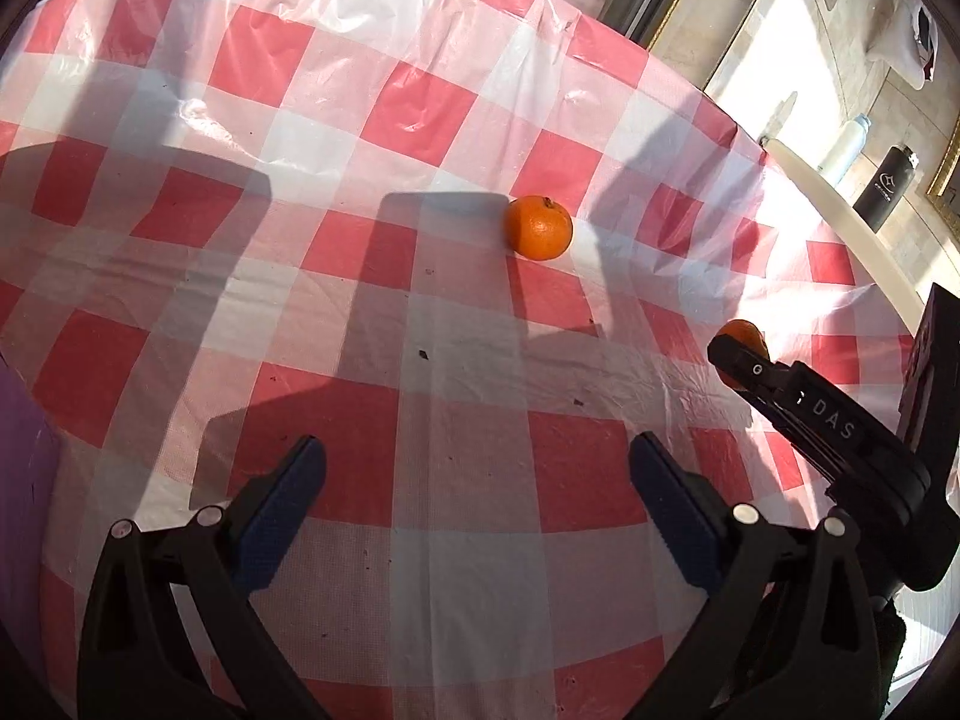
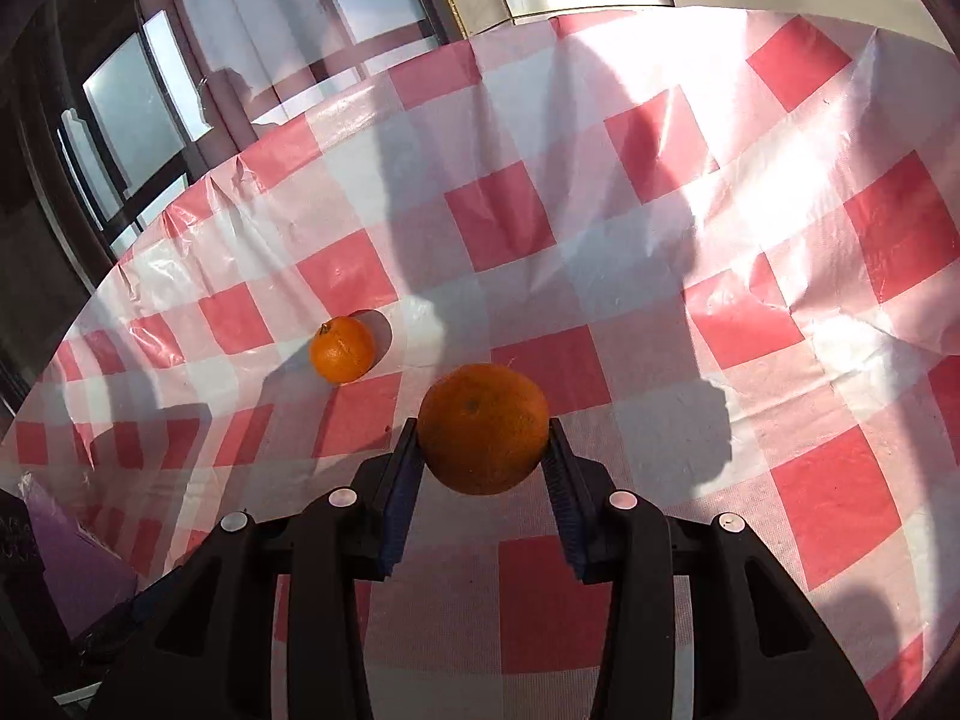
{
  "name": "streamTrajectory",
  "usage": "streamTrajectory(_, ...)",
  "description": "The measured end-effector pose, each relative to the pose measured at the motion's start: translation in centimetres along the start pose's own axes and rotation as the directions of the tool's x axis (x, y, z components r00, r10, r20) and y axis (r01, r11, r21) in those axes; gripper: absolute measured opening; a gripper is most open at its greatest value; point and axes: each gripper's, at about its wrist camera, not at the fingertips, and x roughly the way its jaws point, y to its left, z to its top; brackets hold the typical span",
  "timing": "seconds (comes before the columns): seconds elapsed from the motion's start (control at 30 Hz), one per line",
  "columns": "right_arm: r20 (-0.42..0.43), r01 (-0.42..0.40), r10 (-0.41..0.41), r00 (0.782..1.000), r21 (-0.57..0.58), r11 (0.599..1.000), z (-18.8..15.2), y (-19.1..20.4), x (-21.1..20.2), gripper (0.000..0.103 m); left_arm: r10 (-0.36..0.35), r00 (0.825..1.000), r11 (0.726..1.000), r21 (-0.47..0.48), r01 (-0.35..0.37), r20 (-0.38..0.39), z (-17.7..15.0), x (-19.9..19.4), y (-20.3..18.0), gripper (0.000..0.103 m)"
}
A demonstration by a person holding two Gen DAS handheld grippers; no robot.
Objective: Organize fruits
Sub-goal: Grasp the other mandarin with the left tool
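A small orange (image 1: 538, 227) lies on the red-and-white checked tablecloth (image 1: 420, 90), ahead of my left gripper (image 1: 477, 468), which is open and empty above the cloth. It also shows in the right wrist view (image 2: 341, 348), to the left of my right gripper (image 2: 483, 441). My right gripper is shut on a larger orange (image 2: 483, 427) and holds it above the cloth. In the left wrist view the right gripper (image 1: 735, 360) shows at the right edge with that held orange (image 1: 746, 333) mostly hidden behind its finger.
A purple object (image 2: 72, 564) sits at the left table edge. A white bottle (image 1: 843, 147) and a black bottle (image 1: 887, 186) stand on the floor beyond the table's right edge. Windows and a curtain lie past the far edge.
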Motion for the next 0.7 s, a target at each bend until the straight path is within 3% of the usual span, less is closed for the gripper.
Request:
streamTrajectory(0.2,0.057,-0.055,0.050,0.997,0.100,0.993,0.4,-1.8,-0.4,0.040,0.099,0.994,0.991,0.090,-0.095,-0.047,0.6,1.6,-2.1,0.101)
streamTrajectory(0.33,0.116,-0.047,0.031,0.993,0.134,0.990,0.7,-2.1,-0.8,0.040,0.192,0.981,0.971,0.147,-0.191,0.007,3.5,4.4,-4.6,0.101)
streamTrajectory(0.47,0.130,-0.049,0.032,0.991,0.130,0.990,0.7,-2.1,-1.2,0.040,0.220,0.976,0.967,0.135,-0.217,-0.009,7.0,8.7,-6.2,0.099)
streamTrajectory(0.6,0.131,-0.061,0.044,0.990,0.124,0.990,0.8,-2.0,-1.3,0.040,0.253,0.967,0.958,0.144,-0.247,-0.027,10.0,12.2,-7.2,0.090)
streamTrajectory(0.67,0.130,-0.065,0.049,0.990,0.124,0.990,0.8,-2.0,-1.1,0.040,0.285,0.957,0.944,0.184,-0.273,-0.043,10.9,13.7,-7.6,0.082)
streamTrajectory(0.7,0.128,-0.069,0.053,0.990,0.124,0.990,0.8,-2.0,-1.1,0.040,0.304,0.952,0.935,0.204,-0.291,-0.036,11.1,14.0,-7.7,0.072)
